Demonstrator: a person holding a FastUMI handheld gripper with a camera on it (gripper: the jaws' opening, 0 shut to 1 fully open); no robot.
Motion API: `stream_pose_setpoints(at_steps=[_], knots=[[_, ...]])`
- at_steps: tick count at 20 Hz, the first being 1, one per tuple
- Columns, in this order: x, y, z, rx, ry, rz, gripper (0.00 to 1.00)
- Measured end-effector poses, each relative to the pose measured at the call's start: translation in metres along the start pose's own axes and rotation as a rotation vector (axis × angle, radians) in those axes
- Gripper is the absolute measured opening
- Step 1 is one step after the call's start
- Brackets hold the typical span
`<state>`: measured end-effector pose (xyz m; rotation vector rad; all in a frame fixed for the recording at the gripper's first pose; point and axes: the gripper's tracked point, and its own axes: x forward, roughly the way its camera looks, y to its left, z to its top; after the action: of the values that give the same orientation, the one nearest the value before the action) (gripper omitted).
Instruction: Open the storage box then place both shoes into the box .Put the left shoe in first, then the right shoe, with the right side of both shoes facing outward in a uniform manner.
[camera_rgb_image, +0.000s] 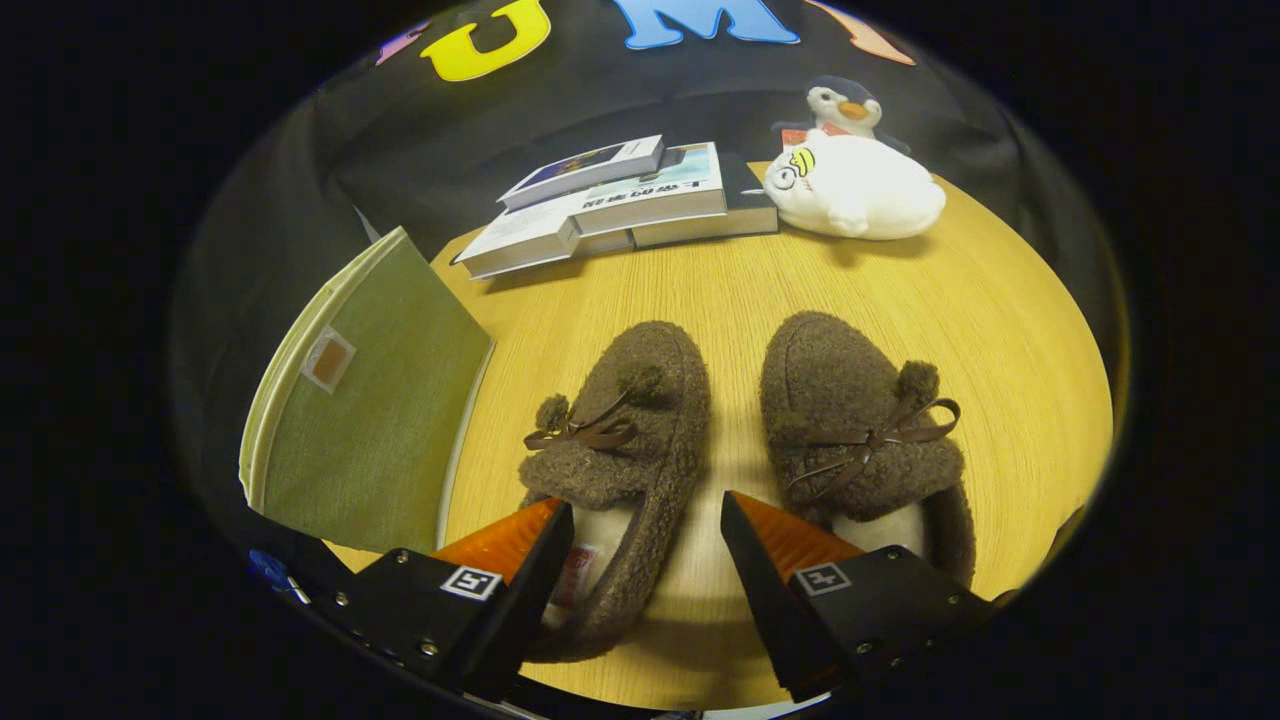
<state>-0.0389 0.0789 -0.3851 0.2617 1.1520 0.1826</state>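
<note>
Gripper jaws spreading wide, straddling left slipper's collar; green storage box lid unopened — risking wrong order.

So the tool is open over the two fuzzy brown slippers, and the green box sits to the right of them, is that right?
Not quite. The gripper view shows the green box to the left of the slippers, not the right. The rest holds: the tool is open over the two fuzzy brown slippers.
</note>
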Motion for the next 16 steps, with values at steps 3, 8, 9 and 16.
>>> stream_pose_setpoints(at_steps=[3, 8, 9, 16], knots=[[0.005, -0.001, -0.002, 0.003, 0.017, -0.006, 0.78], [0.005, 0.002, -0.001, 0.061, 0.024, -0.005, 0.39], [0.007, -0.001, -0.001, 0.080, 0.023, -0.015, 0.29], [-0.002, 0.007, 0.003, 0.227, 0.038, 0.019, 0.00]])
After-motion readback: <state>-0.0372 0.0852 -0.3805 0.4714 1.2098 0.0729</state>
